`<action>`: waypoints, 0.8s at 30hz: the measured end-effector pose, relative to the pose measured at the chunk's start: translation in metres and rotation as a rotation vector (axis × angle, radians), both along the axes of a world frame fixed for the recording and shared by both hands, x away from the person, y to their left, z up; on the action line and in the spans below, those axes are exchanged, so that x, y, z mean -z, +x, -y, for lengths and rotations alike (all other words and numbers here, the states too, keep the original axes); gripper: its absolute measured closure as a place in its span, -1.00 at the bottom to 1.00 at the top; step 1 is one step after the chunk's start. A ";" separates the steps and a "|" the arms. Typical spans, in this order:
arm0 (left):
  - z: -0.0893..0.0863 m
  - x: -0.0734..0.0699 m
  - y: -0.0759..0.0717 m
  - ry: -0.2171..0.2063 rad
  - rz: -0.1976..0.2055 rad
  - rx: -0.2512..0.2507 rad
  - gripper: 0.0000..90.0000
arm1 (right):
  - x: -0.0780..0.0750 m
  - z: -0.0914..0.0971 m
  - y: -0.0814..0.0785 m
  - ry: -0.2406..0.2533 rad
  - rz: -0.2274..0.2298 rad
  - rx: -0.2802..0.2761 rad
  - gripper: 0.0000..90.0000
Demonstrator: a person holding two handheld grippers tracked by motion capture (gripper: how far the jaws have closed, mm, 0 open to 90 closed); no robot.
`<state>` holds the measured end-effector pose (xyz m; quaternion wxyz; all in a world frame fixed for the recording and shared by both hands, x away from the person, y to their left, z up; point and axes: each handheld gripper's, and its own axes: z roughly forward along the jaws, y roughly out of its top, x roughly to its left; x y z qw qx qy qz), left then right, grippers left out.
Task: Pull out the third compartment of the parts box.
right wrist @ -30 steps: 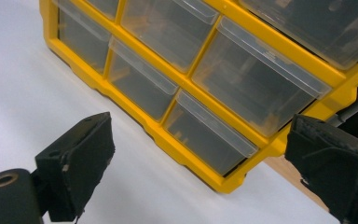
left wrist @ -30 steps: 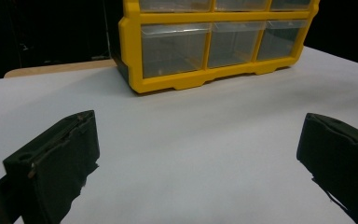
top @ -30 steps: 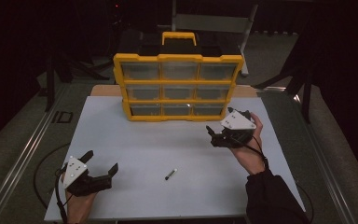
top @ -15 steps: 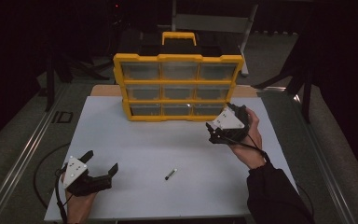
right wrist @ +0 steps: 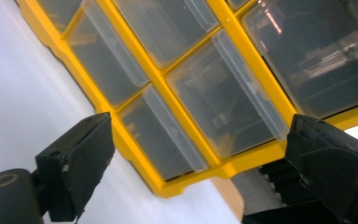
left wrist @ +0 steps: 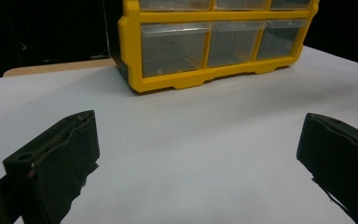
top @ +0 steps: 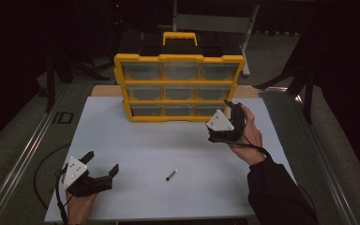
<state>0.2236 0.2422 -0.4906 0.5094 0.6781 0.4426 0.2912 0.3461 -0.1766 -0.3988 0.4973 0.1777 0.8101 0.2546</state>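
The right gripper (top: 226, 123) is hovering with its jaws spread wide and empty, just in front of the bottom-right clear drawer (top: 209, 109) of the yellow plastic organiser cabinet (top: 178, 86) that is standing upright at the white table's (top: 136, 140) far edge. The drawer's long axis is running across the cabinet, front facing the person. The left gripper (top: 96, 171) is resting open near the table's front-left corner.

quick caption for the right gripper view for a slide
Open right gripper tilted toward the bottom-row clear drawers of a yellow organizer on a white table.
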 end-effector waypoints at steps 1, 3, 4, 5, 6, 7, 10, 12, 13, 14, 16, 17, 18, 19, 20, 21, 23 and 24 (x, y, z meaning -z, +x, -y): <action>0.000 0.000 0.000 0.000 -0.001 0.001 -1.00 | 0.000 0.000 0.001 -0.009 0.004 0.002 -0.83; 0.000 0.000 0.000 0.000 -0.001 0.002 -1.00 | 0.000 0.000 0.002 -0.020 0.005 -0.003 -0.83; 0.000 0.000 0.000 0.000 -0.002 0.002 -1.00 | 0.000 0.000 0.003 -0.034 0.012 0.003 -0.83; 0.000 0.000 0.000 0.002 -0.002 0.001 -1.00 | 0.000 0.001 0.003 -0.045 0.016 0.005 -0.83; 0.000 0.000 0.000 0.002 -0.003 0.001 -1.00 | 0.000 0.001 0.004 -0.057 0.019 0.005 -0.83; 0.000 0.000 0.000 -0.001 -0.002 0.000 -1.00 | 0.000 0.001 0.005 -0.067 0.023 0.007 -0.83; 0.000 0.000 0.001 0.001 -0.003 -0.002 -1.00 | -0.001 0.002 0.006 -0.085 0.028 0.004 -0.83; 0.000 0.000 0.000 0.002 -0.004 -0.003 -1.00 | -0.001 0.002 0.006 -0.108 0.041 0.005 -0.83; 0.000 0.000 0.000 0.001 -0.002 -0.004 -1.00 | -0.001 0.003 0.006 -0.118 0.045 0.004 -0.83; 0.000 0.000 0.000 0.001 -0.002 -0.003 -1.00 | -0.002 0.003 0.007 -0.129 0.051 0.004 -0.83; 0.000 0.000 0.000 0.000 -0.003 -0.004 -1.00 | -0.002 0.004 0.008 -0.141 0.062 0.008 -0.83; 0.000 0.000 0.000 0.000 -0.003 -0.003 -1.00 | -0.003 0.005 0.009 -0.145 0.063 0.011 -0.83; 0.000 0.000 0.000 0.000 -0.003 -0.003 -1.00 | -0.004 0.006 0.009 -0.149 0.069 0.011 -0.83; 0.000 0.000 0.000 -0.001 -0.004 -0.003 -1.00 | -0.005 0.006 0.010 -0.157 0.073 0.010 -0.83; 0.000 0.000 0.000 -0.001 -0.003 -0.003 -1.00 | -0.006 0.007 0.011 -0.157 0.076 0.016 -0.83; 0.000 0.000 0.000 0.000 -0.004 -0.003 -1.00 | -0.006 0.007 0.011 -0.161 0.081 0.014 -0.83; 0.000 0.000 0.000 -0.002 -0.004 -0.003 -1.00 | -0.008 0.008 0.012 -0.178 0.086 0.013 -0.83; 0.000 0.000 0.000 -0.002 -0.005 -0.003 -1.00 | -0.008 0.008 0.013 -0.186 0.091 0.016 -0.83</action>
